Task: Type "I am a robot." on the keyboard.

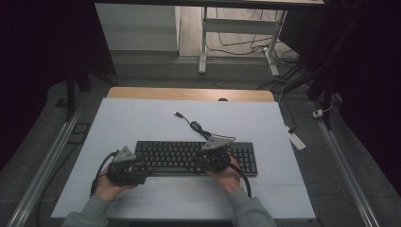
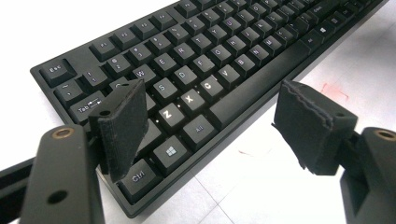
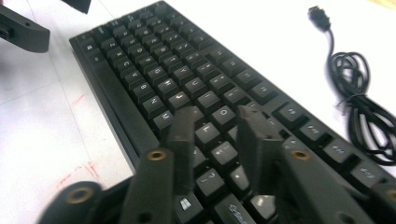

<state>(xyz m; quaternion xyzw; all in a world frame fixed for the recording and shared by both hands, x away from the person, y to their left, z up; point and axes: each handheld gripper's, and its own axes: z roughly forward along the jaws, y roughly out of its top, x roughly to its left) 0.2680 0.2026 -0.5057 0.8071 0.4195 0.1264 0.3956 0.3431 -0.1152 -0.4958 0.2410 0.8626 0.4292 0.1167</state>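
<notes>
Keyboard [image 1: 194, 158] lies flat near the front edge of the white table [image 1: 142, 123], long side facing you, its loose USB cable [image 1: 196, 126] coiled just behind it and trailing toward the back. You should expect a stiff, fairly light slab of plastic: it will not bend, but the keycaps are smooth, sit on springs and can pop off, so pressing on them gives a poor hold. Take it by the low frame at the 2 short ends, or pinch the front edge below the space bar. Your left gripper [image 2: 205, 121] hovers over the left end with its jaws spread wide, 1 pad above the Caps Lock and Shift keys, the other out over the bare table; nothing is between them. Your right gripper [image 3: 215, 135] sits low over the right-hand letter keys, jaws partly apart, straddling a key or 2 and gripping nothing that you can see. Mind the cable, which will drag if you lift.
</notes>
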